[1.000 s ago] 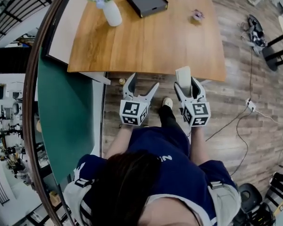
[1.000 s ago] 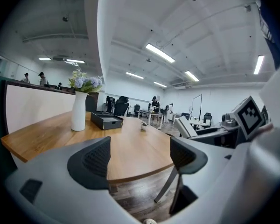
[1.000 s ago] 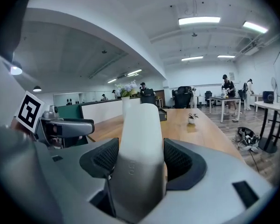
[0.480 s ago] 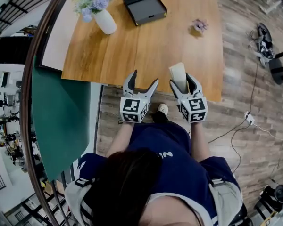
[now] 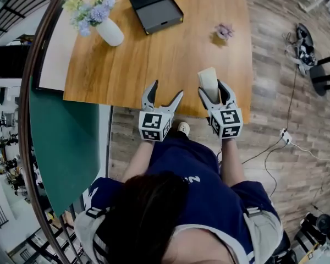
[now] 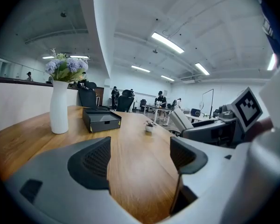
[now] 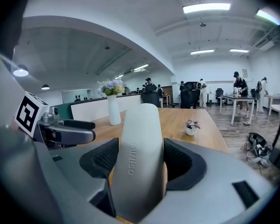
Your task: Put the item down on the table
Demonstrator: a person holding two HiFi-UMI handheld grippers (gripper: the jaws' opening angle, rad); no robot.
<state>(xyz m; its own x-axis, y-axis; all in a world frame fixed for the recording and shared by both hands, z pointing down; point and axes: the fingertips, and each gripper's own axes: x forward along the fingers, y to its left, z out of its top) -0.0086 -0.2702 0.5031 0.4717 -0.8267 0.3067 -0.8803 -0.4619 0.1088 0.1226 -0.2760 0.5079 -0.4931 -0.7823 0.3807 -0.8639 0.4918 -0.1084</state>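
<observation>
A pale, oblong white case (image 5: 209, 80) with embossed lettering stands upright between the jaws of my right gripper (image 5: 213, 91), whose pads press on both of its sides (image 7: 141, 139). It hangs just over the near edge of the wooden table (image 5: 170, 54). My left gripper (image 5: 165, 92) is beside it on the left, also at the table's near edge. Its jaws stand open with only the tabletop showing between them (image 6: 140, 155).
A white vase of flowers (image 5: 109, 31) stands at the table's far left, a black box (image 5: 155, 9) at the back and a small potted plant (image 5: 224, 32) at the far right. Bare wood lies ahead of both grippers. Cables trail over the floor (image 5: 286, 136) on the right.
Both grippers have moved forward from over the floor to the table's near edge. The right one still grips the white case.
</observation>
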